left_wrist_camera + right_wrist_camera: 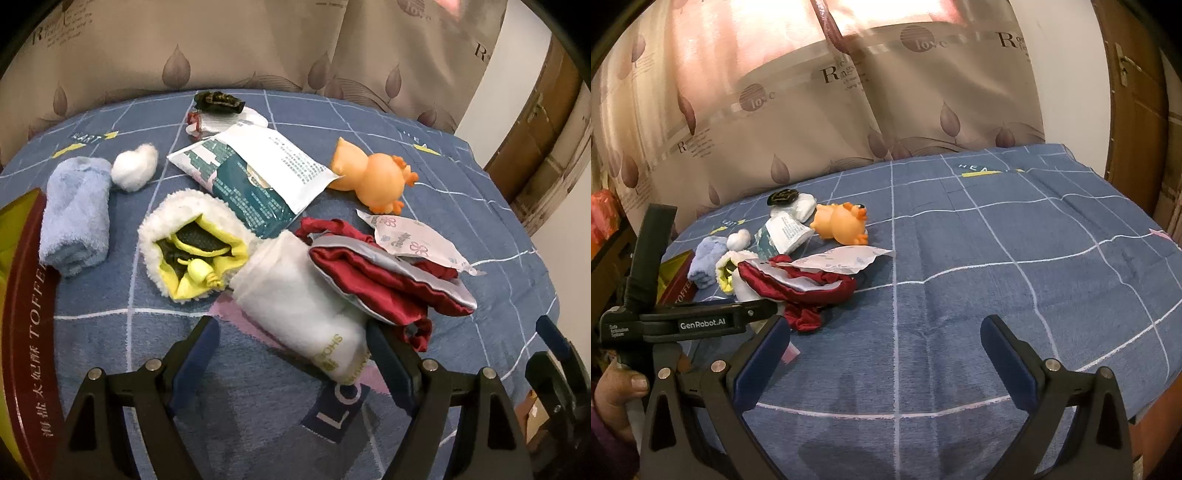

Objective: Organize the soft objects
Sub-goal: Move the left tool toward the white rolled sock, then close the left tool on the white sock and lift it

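Approach step. My left claw (pixel 288 354) spread wide, straddling rolled white towel (pixel 295 295) beside red tin (pixel 26 314). My right claw (pixel 886 354) agape, empty. Next: close, lift gently.

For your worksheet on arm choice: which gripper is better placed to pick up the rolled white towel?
Left gripper: its open fingers already flank the white towel. The right gripper hangs open over bare bedsheet.

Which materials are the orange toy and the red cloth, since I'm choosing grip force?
Orange toy: looks like soft rubber or vinyl, smooth with a dull sheen and moulded shape. Red cloth: seems satin-like fabric, glossy with limp folds.
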`<state>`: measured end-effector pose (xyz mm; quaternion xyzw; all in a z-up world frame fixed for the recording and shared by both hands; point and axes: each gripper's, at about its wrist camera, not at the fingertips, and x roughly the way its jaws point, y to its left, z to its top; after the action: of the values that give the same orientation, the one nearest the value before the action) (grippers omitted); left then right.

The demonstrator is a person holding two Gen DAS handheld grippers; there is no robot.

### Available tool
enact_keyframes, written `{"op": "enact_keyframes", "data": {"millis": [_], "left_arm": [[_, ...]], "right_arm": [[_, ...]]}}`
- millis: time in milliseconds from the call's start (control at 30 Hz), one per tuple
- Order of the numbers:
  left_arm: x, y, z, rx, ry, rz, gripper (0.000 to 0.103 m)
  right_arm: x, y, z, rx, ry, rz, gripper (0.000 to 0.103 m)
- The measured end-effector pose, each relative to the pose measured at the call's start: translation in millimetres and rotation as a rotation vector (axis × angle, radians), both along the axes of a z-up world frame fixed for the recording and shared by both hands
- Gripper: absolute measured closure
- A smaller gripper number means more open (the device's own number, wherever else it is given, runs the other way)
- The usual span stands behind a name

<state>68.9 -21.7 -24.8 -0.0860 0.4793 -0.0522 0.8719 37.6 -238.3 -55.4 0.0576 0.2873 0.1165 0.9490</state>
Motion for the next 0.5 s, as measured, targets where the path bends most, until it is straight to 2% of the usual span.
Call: {"op": "enact_keyframes", "data": {"millis": [200,267,400,500], "left_arm": [[0.7,1.1,-0.4,-0.001,0.003,-0.004,0.019],[0.4,0.3,0.3,0.004,0.005,-0.005,0.023],[-1.4,1.0,1.6,-0.018,0.001,-0.008,0.055],[-4.2,-4.7,4.8,-0.025,-0.003,-0.026,0.067]], "right_arm": [[1.6,0.5,-2.4,0.002,0.015,0.005,0.000],[2.0,0.3,-2.3,0.001,0.013,0.004,0.000],[2.1,0.4,-2.8,0.000,0.008,0.002,0.000],[1.9,0.2,-3.0,0.000,0.013,0.004,0.000]]}}
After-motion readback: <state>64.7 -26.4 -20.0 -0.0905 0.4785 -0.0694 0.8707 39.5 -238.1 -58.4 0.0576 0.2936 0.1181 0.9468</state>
